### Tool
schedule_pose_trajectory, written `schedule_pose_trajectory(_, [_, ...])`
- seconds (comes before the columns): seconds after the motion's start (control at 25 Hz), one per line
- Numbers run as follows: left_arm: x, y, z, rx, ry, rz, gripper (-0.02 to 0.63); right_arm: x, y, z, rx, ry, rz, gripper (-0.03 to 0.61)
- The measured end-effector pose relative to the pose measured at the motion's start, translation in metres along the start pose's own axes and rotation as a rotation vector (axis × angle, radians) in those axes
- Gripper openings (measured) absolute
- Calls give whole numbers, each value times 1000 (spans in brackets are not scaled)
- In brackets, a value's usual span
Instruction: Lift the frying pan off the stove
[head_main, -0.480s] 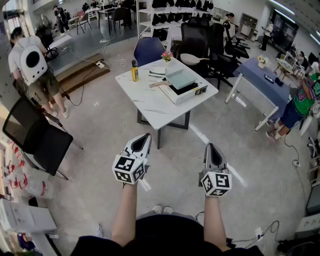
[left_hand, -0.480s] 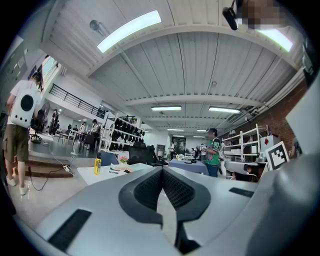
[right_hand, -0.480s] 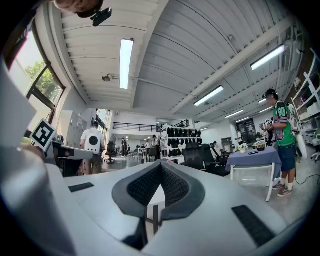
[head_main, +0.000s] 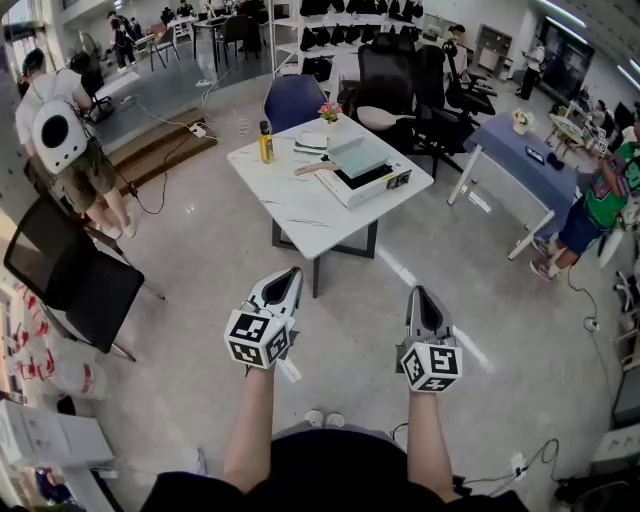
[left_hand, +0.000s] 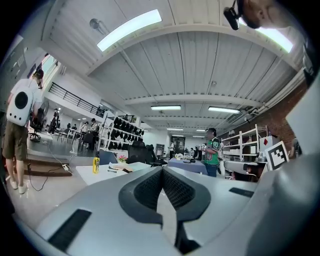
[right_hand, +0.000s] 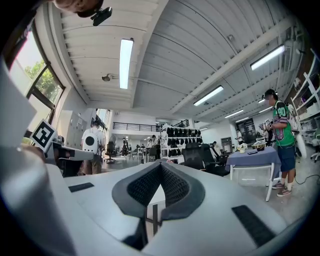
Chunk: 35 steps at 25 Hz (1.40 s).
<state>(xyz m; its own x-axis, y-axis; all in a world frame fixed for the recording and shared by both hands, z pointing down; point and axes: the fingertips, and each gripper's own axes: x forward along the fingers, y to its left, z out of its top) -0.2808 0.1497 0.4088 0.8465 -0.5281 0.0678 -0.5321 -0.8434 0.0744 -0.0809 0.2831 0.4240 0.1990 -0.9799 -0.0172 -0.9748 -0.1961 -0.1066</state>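
On the white table (head_main: 300, 205) ahead sits a flat white and black stove (head_main: 372, 178) with a pale green square top. A wooden handle (head_main: 311, 168) pokes out on its left side; the pan's body is too small to make out. Both grippers hang over the bare floor well short of the table. My left gripper (head_main: 288, 282) is shut and empty, its pads (left_hand: 150, 187) meeting at the tip. My right gripper (head_main: 424, 298) is shut too, with nothing between its pads (right_hand: 172, 187). The left gripper view shows the table (left_hand: 107, 173) far off.
A yellow bottle (head_main: 266, 143), a small flower pot (head_main: 331, 112) and papers share the table. Office chairs (head_main: 395, 85) stand behind it and a blue-covered table (head_main: 530, 160) to the right. A black chair (head_main: 70, 275) and a person with a white backpack (head_main: 58, 135) are at the left.
The head view has shifted slightly, so the table sits a touch higher and further left. Both grippers hold the same place and stay shut.
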Motion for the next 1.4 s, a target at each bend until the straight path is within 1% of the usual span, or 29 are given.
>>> schedule_pose_trajectory(0.32, [-2,-6,-6,-8,13,-11,20,-7,-1,0,41,-21,9,2])
schedule_pose_trajectory(0.64, [1,-16,-13,-13,13,-66,20,-9,-2,-4,43,-20,5,2])
schedule_pose_trajectory(0.88, [0,-24,-7,-13,-5,-103,25,-12,-4,-4,45,-17,-2,2])
schedule_pose_trajectory(0.92, [0,-25,-6,-13,-8,-107,42,-12,-4,-4,44,-16,-3,2])
schedule_pose_trajectory(1.0, [0,-25,-6,-12,-7,-115,116,-12,-4,-4,45,-17,-4,2])
schedule_pose_trajectory(1.04, [0,-25,-6,-11,-7,-117,134,-12,-3,-5,46,-17,-4,2])
schedule_pose_trajectory(1.28, [-4,-20,-7,-15,-13,-116,204,-10,1,-7,48,-14,-6,2])
schedule_pose_trajectory(1.4, [-5,-17,-9,-16,-8,-110,224,-9,2,-9,50,-11,-7,2])
